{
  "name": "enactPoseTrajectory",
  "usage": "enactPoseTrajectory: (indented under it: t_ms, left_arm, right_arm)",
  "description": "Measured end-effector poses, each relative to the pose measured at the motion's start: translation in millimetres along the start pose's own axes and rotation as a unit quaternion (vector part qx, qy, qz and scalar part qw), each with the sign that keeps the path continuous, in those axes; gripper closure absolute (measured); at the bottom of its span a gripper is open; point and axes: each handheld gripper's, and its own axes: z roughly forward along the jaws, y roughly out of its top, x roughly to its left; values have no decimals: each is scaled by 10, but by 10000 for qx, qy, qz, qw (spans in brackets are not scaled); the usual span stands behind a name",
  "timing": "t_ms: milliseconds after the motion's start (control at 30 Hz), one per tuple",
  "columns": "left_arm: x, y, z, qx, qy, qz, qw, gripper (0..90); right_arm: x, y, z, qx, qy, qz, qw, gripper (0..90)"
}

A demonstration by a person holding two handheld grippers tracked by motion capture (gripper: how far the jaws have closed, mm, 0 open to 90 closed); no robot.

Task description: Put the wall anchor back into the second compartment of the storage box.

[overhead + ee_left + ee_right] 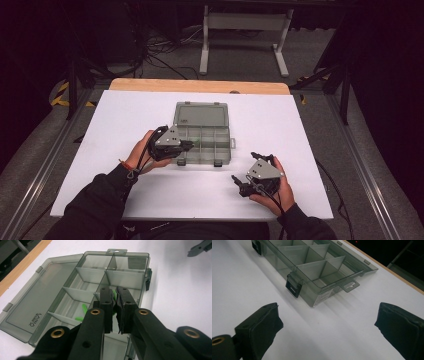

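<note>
Two grippers work at a white table point(125, 150) beside an open grey compartment box point(202, 132). High view: the left gripper point(189, 146) reaches over the box's near compartments; the right gripper point(239, 185) rests well apart on the table. Left gripper view alone reveals the jaws pinched on a green piece point(114, 296), with more green pieces point(82, 312) in a compartment. Right gripper view: jaws spread wide, nothing between.

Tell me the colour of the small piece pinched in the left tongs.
Bright green; the small piece shows best in the left gripper view, between the left tongs.
</note>
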Motion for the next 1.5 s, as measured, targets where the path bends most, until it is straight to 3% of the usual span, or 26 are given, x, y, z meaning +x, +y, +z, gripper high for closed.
enactPoseTrajectory:
  t_ms: [533, 1000, 1500]
  left_arm:
    - [142, 124, 20, -45, 158, -3, 9999, 840]
    - [356, 138, 89, -7, 217, -211, 9995, 840]
    - [523, 118, 273, 83, 209, -429, 9988, 840]
  right_arm:
    - [-10, 20, -26, -97, -115, 10, 9999, 61]
    - [-6, 15, -14, -56, -98, 45, 9999, 62]
    - [-12, 3, -2, -5, -70, 51, 10000, 63]
